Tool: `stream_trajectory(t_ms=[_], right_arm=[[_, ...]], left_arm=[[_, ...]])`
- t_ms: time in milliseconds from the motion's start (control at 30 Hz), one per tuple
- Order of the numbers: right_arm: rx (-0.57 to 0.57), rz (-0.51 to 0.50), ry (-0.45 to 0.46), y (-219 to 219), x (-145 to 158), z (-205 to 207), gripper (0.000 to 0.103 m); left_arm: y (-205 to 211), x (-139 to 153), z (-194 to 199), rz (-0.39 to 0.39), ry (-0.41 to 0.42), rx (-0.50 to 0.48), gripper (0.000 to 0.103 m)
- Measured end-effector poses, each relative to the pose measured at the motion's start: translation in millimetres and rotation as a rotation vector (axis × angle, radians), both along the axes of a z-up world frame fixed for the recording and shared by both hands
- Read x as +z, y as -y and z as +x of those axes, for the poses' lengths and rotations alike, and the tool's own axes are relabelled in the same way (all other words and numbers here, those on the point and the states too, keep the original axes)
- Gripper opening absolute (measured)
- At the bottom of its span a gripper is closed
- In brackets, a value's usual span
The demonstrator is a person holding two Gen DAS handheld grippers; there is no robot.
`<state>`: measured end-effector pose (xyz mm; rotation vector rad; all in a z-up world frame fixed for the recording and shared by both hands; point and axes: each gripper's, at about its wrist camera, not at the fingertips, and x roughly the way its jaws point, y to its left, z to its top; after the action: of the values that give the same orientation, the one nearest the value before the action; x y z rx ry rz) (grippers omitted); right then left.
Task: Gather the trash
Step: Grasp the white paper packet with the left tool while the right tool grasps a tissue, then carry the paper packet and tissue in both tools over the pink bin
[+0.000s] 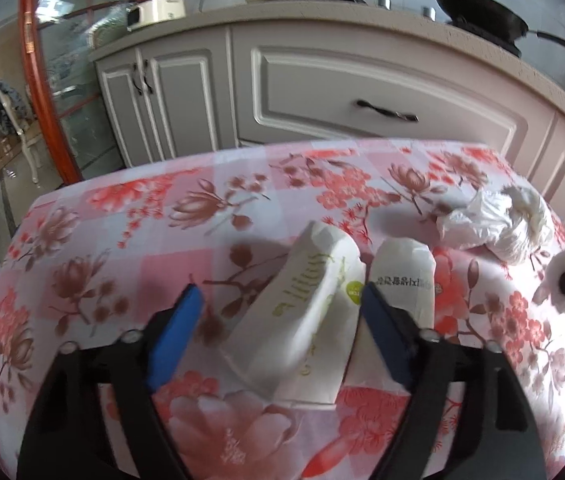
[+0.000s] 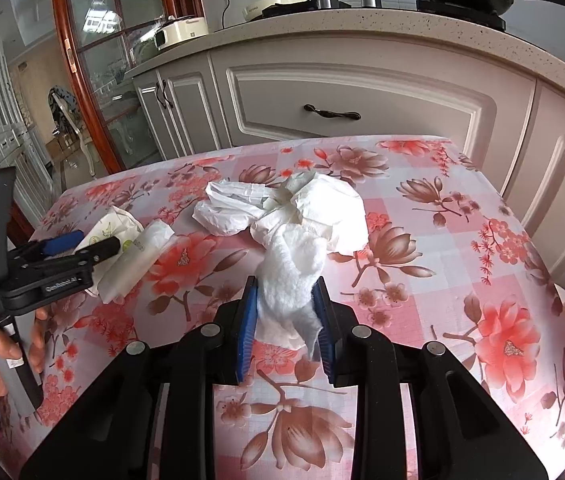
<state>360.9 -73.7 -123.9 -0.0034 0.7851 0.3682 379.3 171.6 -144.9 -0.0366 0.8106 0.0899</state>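
Right hand-held gripper clenches a tissue above the table; left hand-held gripper, released, straddles a wrapper. Second wrapper and crumpled bag remain uncollected.

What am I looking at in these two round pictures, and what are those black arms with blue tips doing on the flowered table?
No robot here: a person holds a hand-held claw in each hand, and each claw carries a wide-angle camera looking along its two blue-padded fingers. One picture comes from the left claw, the other from the right claw.

On the floral tablecloth lie two white paper packets and a pile of crumpled white tissue and thin plastic.

The left claw stands open around the packet with green lettering; one pad sits beside it, the other is clear of it, so it is not gripped yet. The second packet lies just beyond.

The right claw is shut on a wad of white tissue. Behind the table are kitchen cabinets.
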Motion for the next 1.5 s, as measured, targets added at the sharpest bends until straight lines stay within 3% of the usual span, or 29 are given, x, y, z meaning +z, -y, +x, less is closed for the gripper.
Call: stream_trajectory(t_ms=[200, 400, 933, 1500], right_arm=[[-0.007, 0.007, 0.009, 3.2, 3.3, -2.9, 0.028], [0.019, 0.007, 0.014, -2.0, 5.5, -15.4, 0.028], [0.11, 0.0, 0.074, -21.7, 25.7, -88.0, 0.028], [0.053, 0.027, 0.165, 22.0, 51.0, -151.2, 0.028]], left_arm=[[9.9, 0.8, -9.8, 0.012, 0.01, -0.048, 0.04], [10.7, 3.7, -36.3, 0.011, 0.038, -0.037, 0.031], [12.3, 38.2, -155.6, 0.0, 0.164, 0.025, 0.03], [85.0, 75.2, -216.3, 0.023, 0.277, -0.119, 0.03]])
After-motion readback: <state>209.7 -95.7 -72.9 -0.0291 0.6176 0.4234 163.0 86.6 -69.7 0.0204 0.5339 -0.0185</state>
